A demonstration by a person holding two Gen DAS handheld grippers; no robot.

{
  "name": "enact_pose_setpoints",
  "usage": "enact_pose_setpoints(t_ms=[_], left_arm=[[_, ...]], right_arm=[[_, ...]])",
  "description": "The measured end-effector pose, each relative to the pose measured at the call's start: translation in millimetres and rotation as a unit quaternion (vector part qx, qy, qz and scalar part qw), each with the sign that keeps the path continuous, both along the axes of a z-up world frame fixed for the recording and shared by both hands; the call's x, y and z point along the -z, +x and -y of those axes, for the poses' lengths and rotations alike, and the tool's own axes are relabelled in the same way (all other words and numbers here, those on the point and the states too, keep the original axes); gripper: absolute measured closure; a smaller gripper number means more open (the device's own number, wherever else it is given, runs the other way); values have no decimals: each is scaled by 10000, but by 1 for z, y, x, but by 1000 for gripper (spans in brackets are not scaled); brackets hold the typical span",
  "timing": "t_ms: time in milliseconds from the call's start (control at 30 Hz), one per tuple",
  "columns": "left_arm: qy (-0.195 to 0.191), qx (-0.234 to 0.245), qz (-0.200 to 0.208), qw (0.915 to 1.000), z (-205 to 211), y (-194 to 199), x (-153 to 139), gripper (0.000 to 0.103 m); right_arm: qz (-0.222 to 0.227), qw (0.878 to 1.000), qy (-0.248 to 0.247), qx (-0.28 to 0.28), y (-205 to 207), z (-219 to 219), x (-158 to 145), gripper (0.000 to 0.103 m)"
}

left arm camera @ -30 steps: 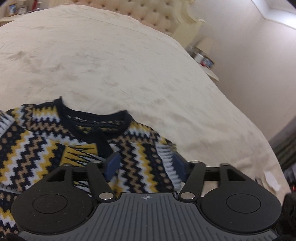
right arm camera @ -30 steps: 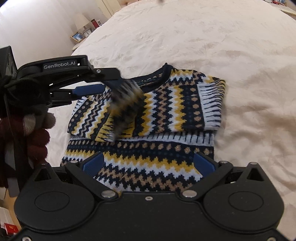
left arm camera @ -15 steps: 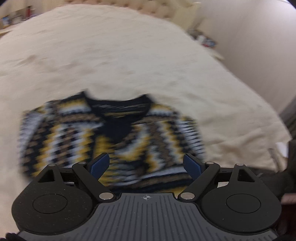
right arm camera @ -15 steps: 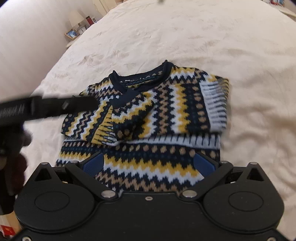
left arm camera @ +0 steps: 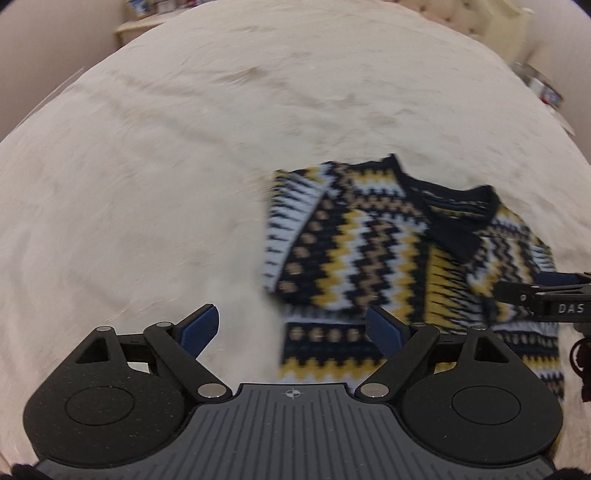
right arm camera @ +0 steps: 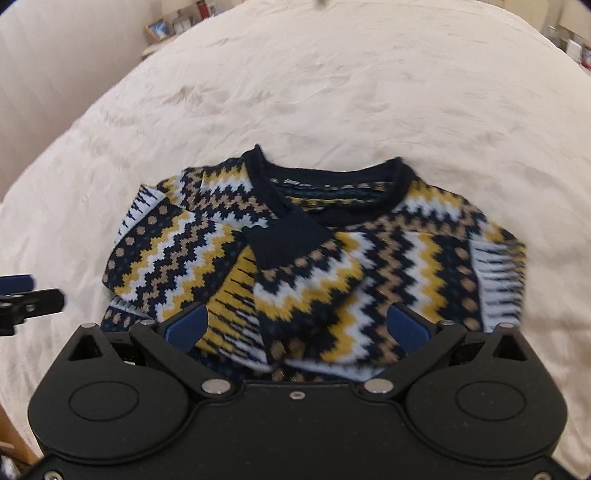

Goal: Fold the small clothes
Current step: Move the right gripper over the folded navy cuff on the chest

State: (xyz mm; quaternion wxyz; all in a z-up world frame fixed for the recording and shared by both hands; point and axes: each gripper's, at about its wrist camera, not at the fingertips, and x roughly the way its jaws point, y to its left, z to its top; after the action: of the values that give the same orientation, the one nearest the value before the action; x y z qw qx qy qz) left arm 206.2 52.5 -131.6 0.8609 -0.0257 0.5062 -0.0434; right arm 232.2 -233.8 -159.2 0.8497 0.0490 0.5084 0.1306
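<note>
A small zigzag-patterned sweater [right arm camera: 314, 251] in navy, yellow, white and tan lies flat on the cream bed, both sleeves folded across the chest; a navy cuff [right arm camera: 286, 240] sits below the collar. In the left wrist view the sweater [left arm camera: 388, 254] lies to the right. My left gripper [left arm camera: 291, 328] is open and empty, over the sweater's lower left edge and bare bedspread. My right gripper [right arm camera: 297, 325] is open and empty, just above the sweater's lower half. The left gripper's tip shows at the left edge of the right wrist view [right arm camera: 22, 295]; the right gripper shows in the left wrist view [left arm camera: 546, 295].
The cream bedspread [left arm camera: 147, 184] spreads wide around the sweater. A bedside shelf with small items [right arm camera: 166, 26] stands at the far left, another [right arm camera: 576, 48] at the far right. The tufted headboard [left arm camera: 480, 14] is far behind.
My left gripper let go of the sleeve, opened and swung left and back off the sweater. The sleeve now lies across the chest. My right gripper moved forward over the sweater.
</note>
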Motion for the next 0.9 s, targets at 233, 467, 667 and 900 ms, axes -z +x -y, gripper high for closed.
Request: enact_pose_setpoints(t_ms=[233,467,667,900], left_arm=[[2,1,-187,9998,-7,21,17,16],[-69,185,-432,9989,19,44,46,16],[-80,302,-692,9971,41,62,72,16],[6,341,-860,9957,50,67,83,16]], right_arm=[[-190,9985,-496,-117,22,-31,23,0],[-351,9950,-929,96,31,-20,41,1],[-483,9915,-881,831,22,33,43,1],[-762,9827,-691,1543,3,82,47,1]])
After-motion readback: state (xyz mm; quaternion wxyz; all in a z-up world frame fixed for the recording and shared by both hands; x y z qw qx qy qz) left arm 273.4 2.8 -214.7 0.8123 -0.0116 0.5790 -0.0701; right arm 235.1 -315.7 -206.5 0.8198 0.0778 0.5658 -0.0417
